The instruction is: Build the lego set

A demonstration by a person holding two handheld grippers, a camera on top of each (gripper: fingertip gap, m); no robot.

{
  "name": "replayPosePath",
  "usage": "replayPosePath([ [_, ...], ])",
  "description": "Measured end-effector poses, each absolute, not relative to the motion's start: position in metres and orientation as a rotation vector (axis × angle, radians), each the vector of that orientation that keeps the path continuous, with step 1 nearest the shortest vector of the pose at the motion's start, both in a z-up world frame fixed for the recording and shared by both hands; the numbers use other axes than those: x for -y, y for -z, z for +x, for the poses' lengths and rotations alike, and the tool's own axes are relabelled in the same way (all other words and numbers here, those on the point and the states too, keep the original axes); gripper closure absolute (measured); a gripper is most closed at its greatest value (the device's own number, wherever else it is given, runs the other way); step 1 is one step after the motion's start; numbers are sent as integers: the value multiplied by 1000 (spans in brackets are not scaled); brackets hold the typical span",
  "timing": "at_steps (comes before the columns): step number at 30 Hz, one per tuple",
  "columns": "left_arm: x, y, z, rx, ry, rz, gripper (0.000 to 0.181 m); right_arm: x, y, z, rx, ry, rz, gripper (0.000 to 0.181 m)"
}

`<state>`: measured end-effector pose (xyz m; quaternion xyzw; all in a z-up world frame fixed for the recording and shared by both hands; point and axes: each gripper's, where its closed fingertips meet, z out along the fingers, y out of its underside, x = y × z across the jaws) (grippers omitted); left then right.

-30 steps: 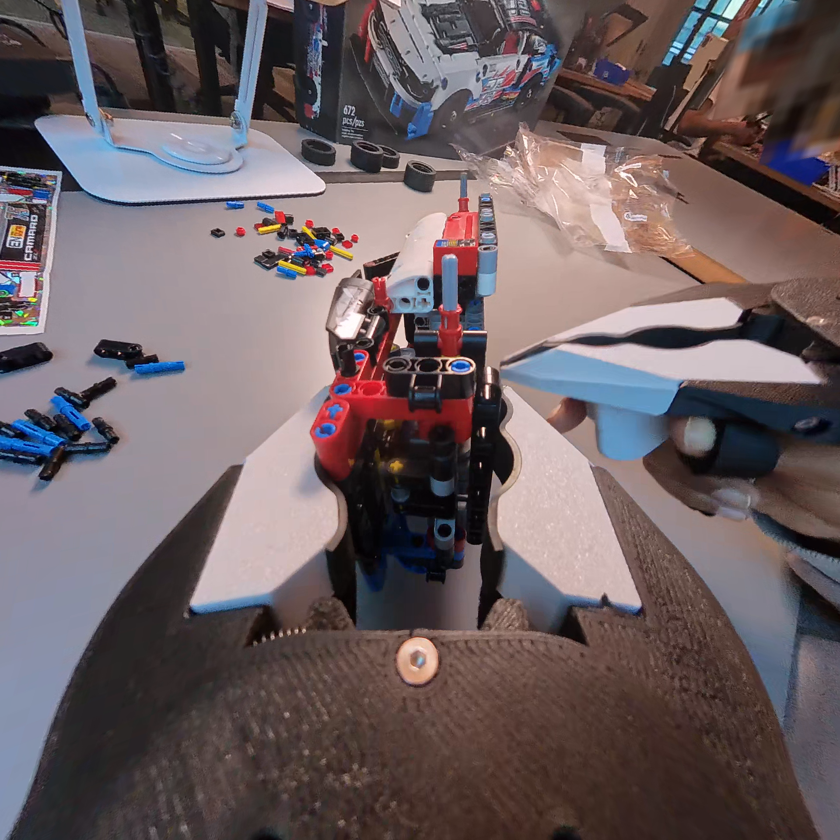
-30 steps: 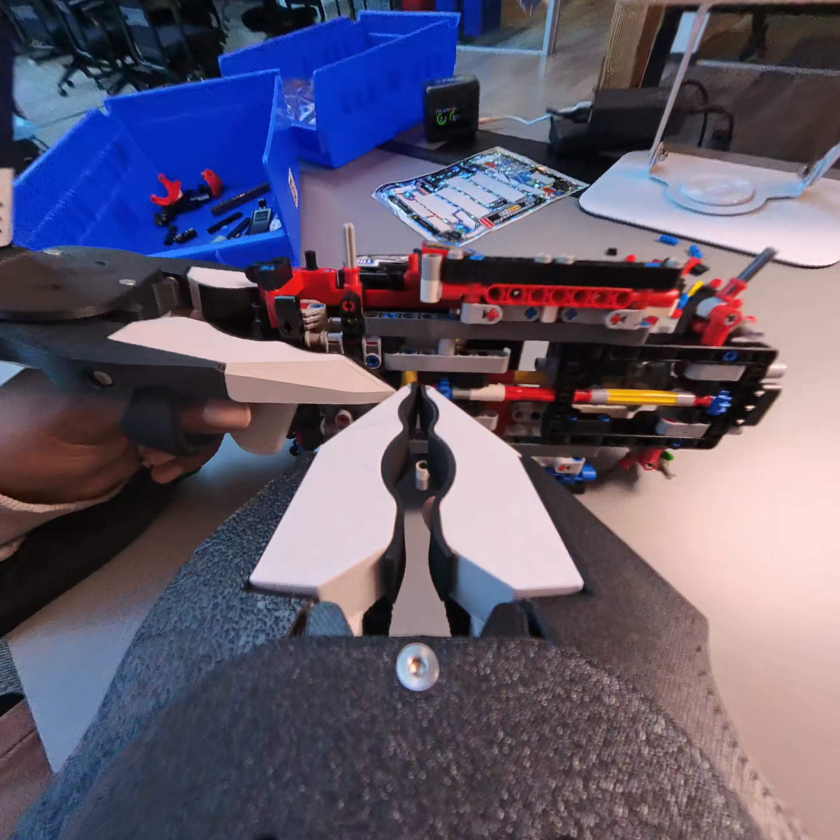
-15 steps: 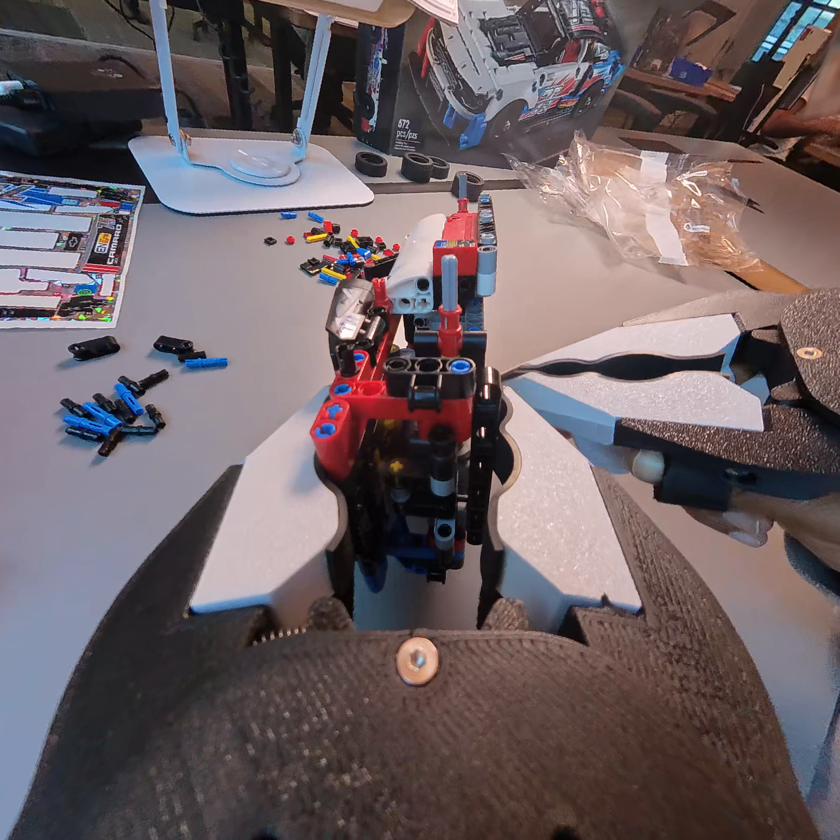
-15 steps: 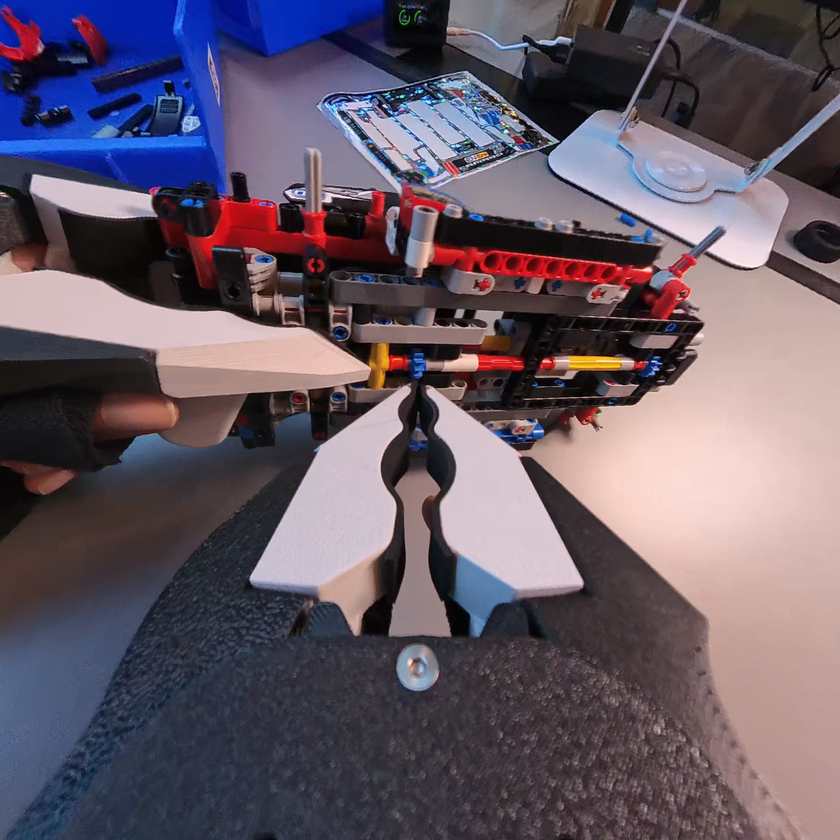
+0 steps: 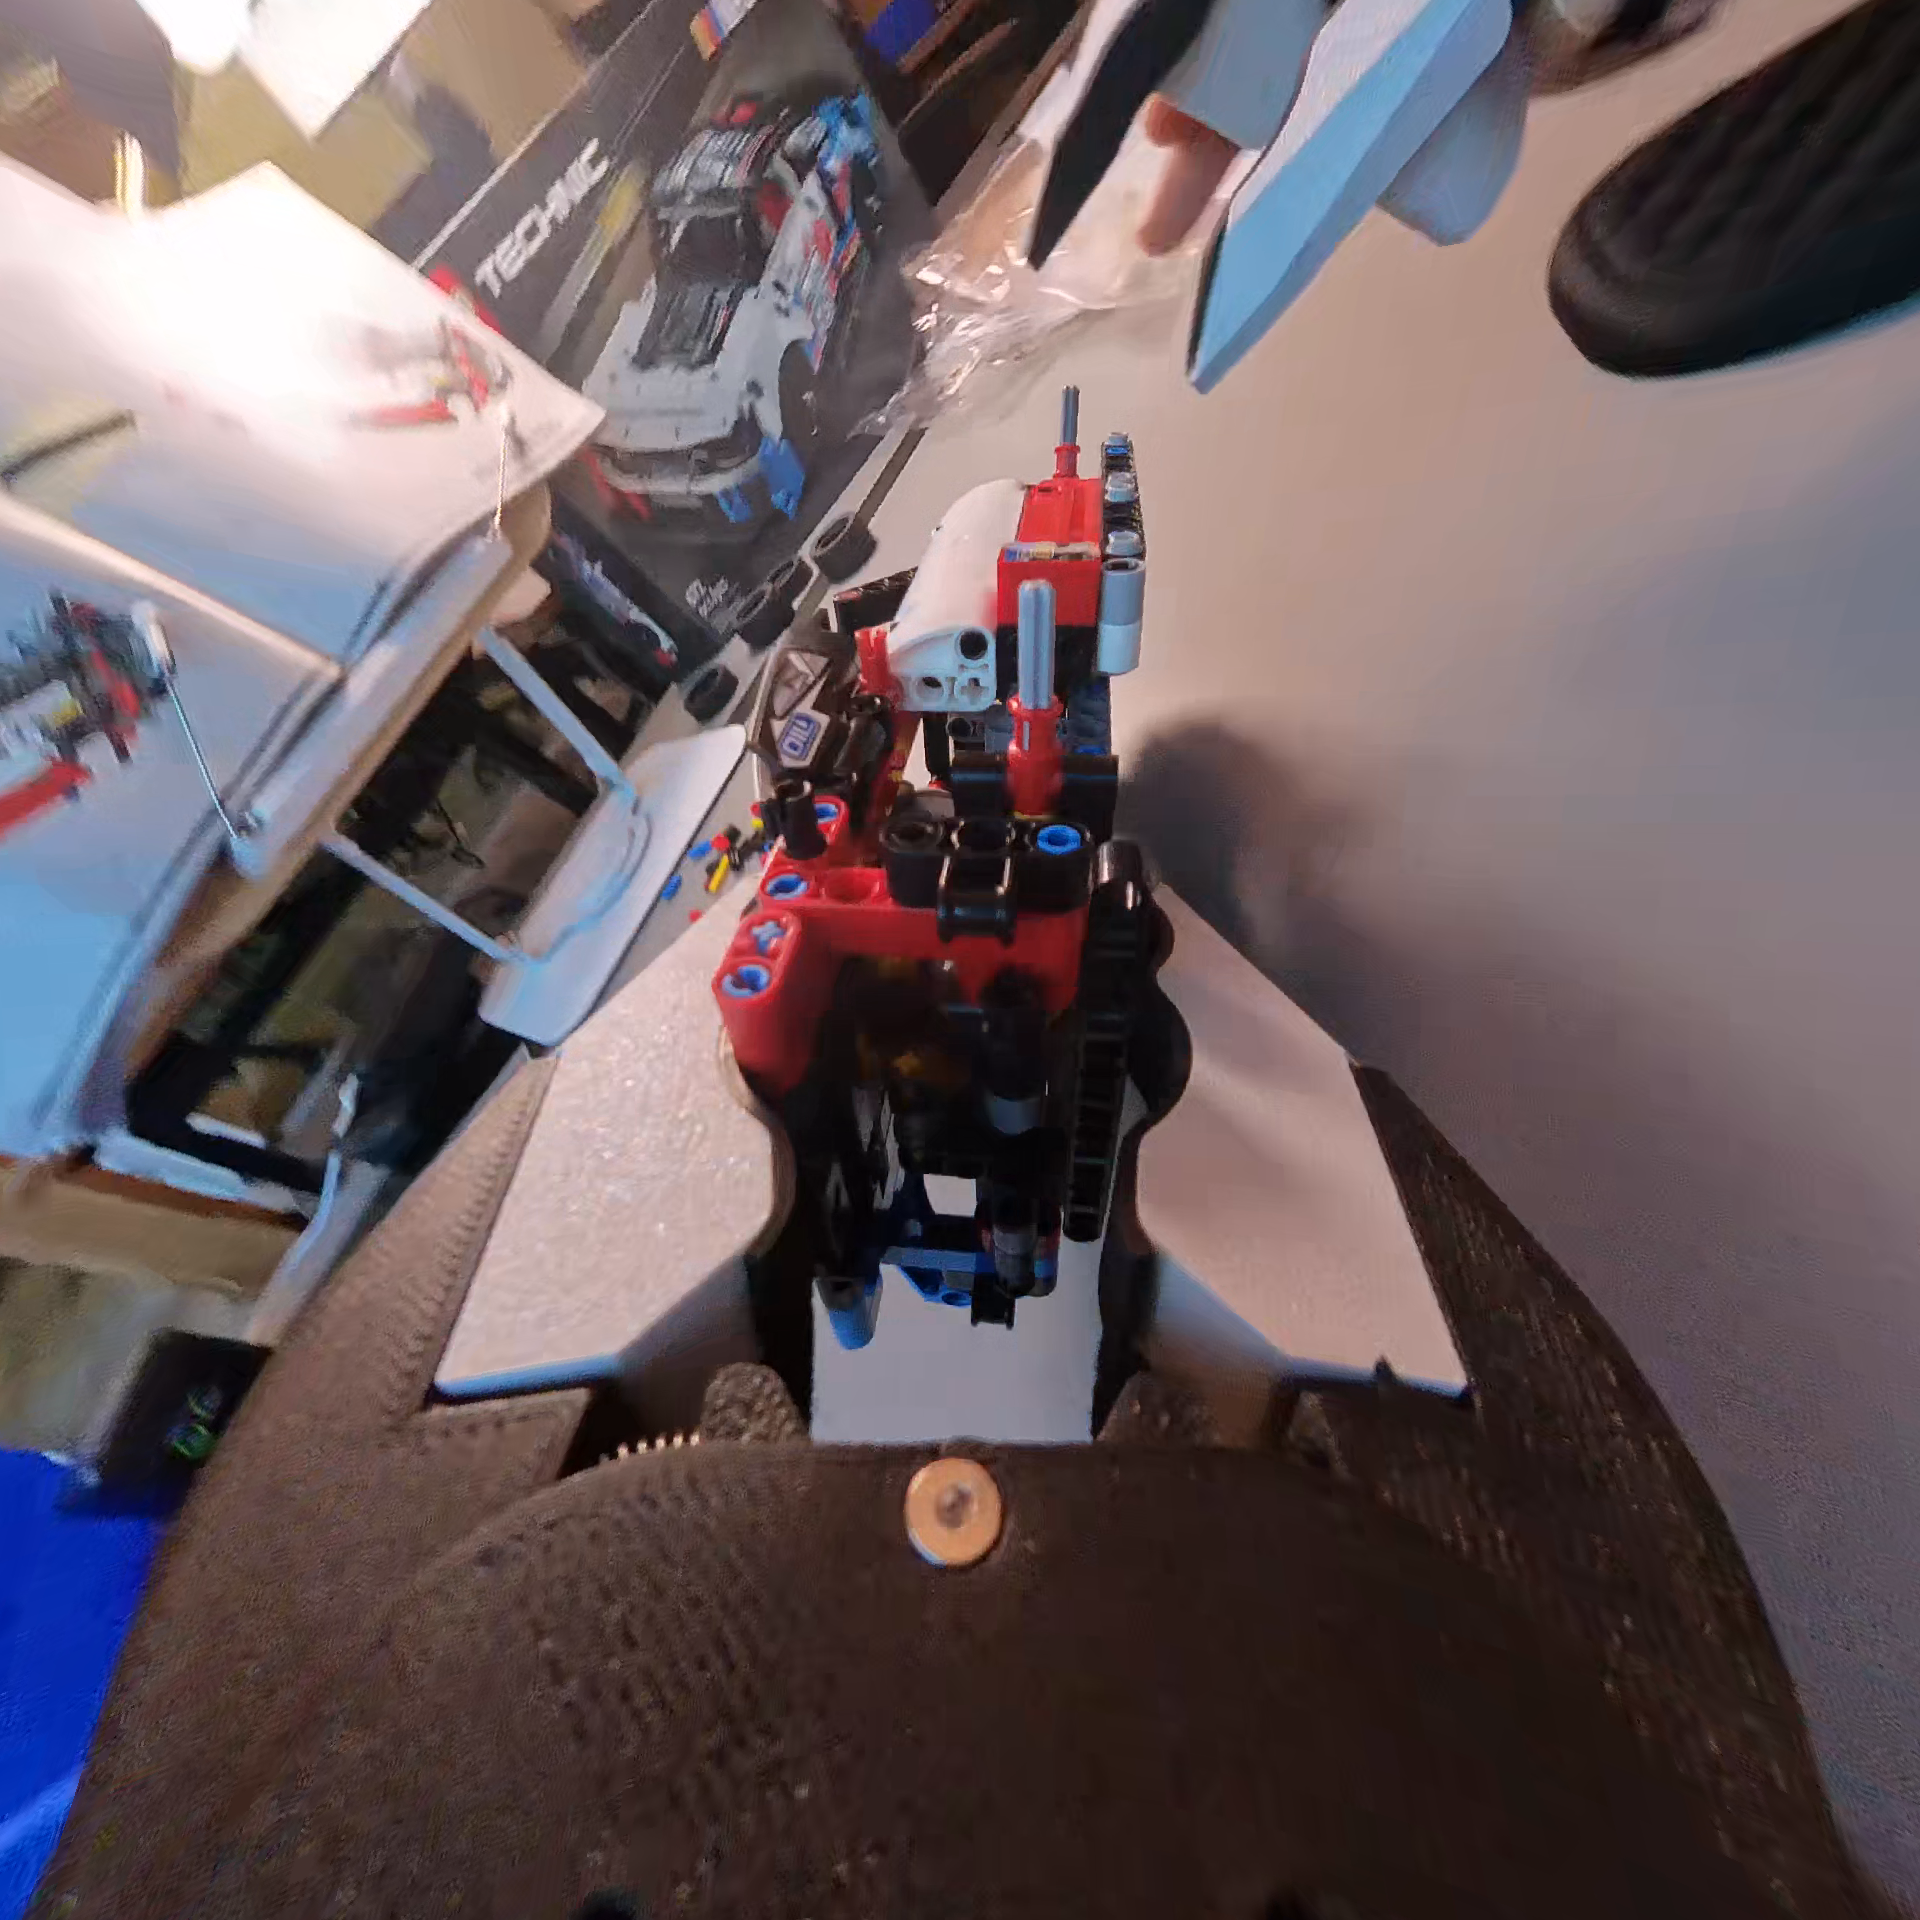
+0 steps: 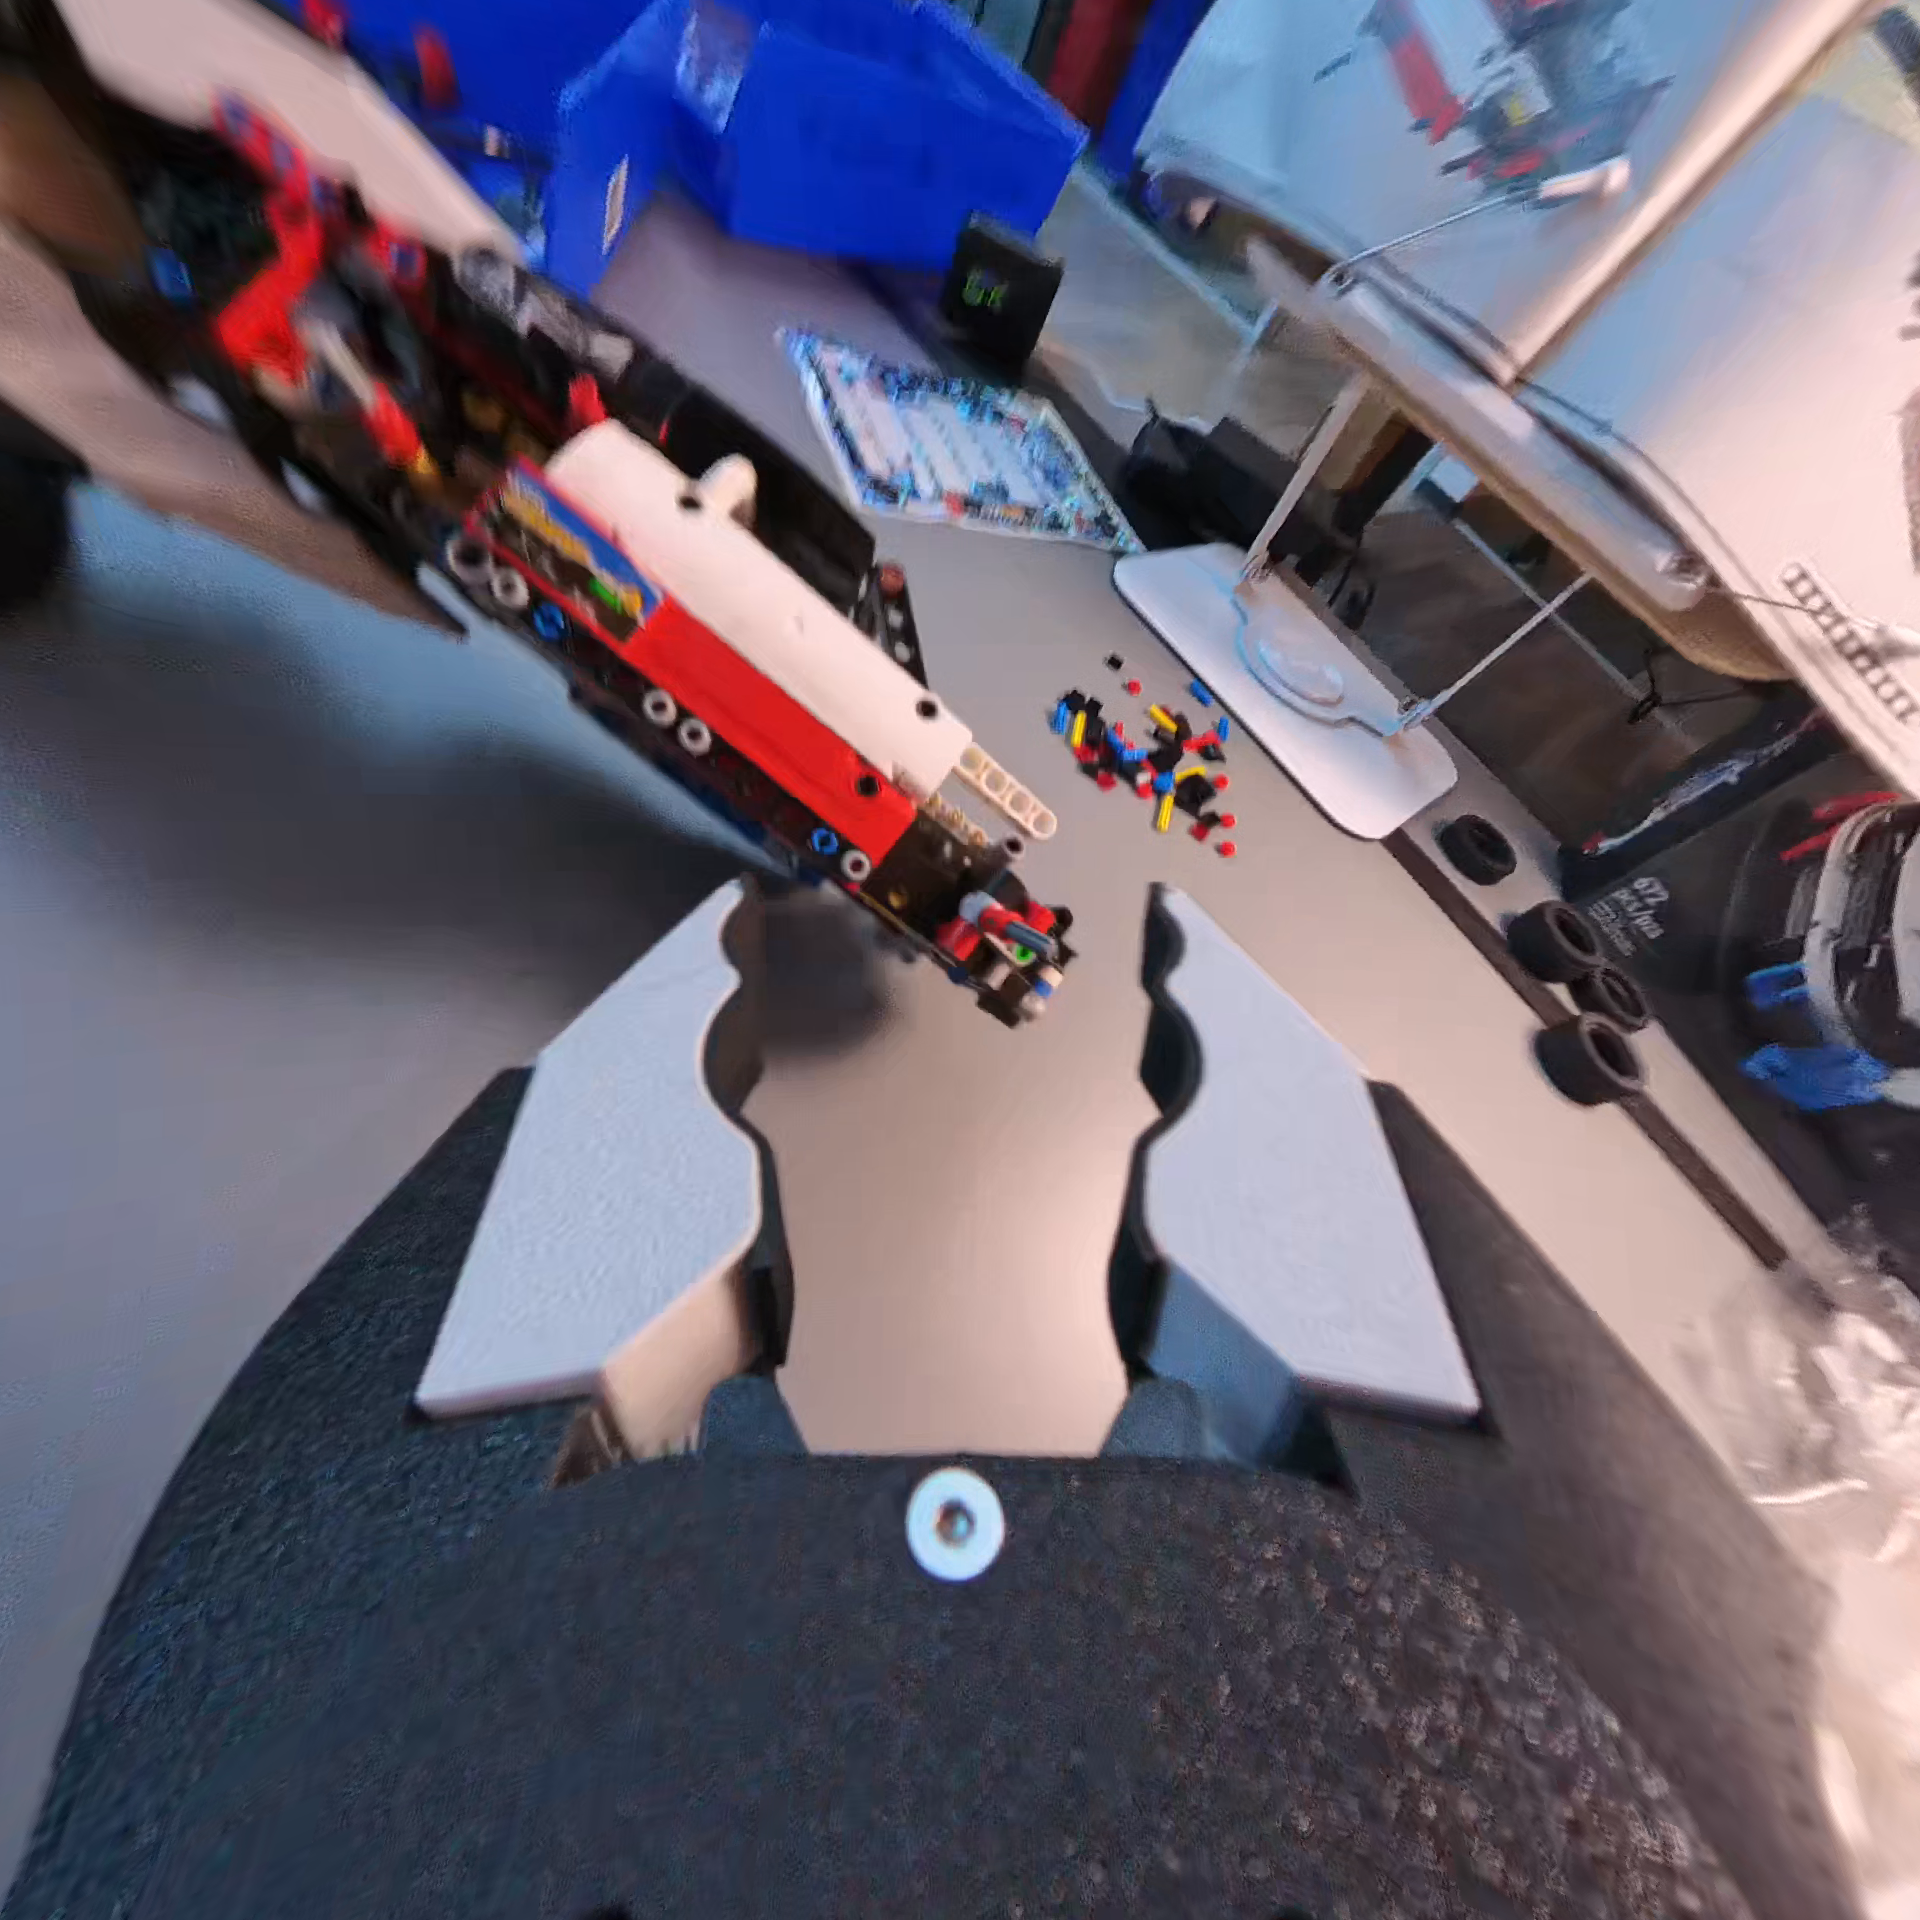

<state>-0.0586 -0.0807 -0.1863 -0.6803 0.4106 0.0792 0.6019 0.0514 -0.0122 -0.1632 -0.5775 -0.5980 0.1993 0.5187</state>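
While the left gripper (image 5: 951, 1039) clamps the rear end of the lego car chassis (image 5: 966, 935), the right gripper (image 6: 951, 1049) is spread wide and empty. Bare grey table (image 6: 935, 1247) lies between its fingers; the chassis nose (image 6: 1013, 951) hangs just ahead, loose bricks (image 6: 1143, 748) beyond.

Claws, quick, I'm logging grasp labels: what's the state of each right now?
Left claw: closed on the lego car chassis.
Right claw: open, holding nothing.
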Motion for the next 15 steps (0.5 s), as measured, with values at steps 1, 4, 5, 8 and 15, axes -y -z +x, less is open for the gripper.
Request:
replayPosePath([
  [1, 82, 187, -55, -1017, -226, -1527, 116, 9, 175, 59, 1537, -370, -1354, 91],
  [4, 82, 191, -45, -1147, -338, -1409, 116, 1, 199, 61, 1723, -102, -1150, 80],
  [5, 81, 193, -41, -1181, -378, -1372, 116, 0, 206, 58, 1757, -57, -1080, 81],
  [8, 80, 196, -29, -1246, -446, -1293, 116, -13, 220, 47, 1799, 119, -899, 93],
  [15, 78, 211, -42, -1260, -431, -1378, 101, -18, 229, 45, 1706, 129, -903, 140],
])
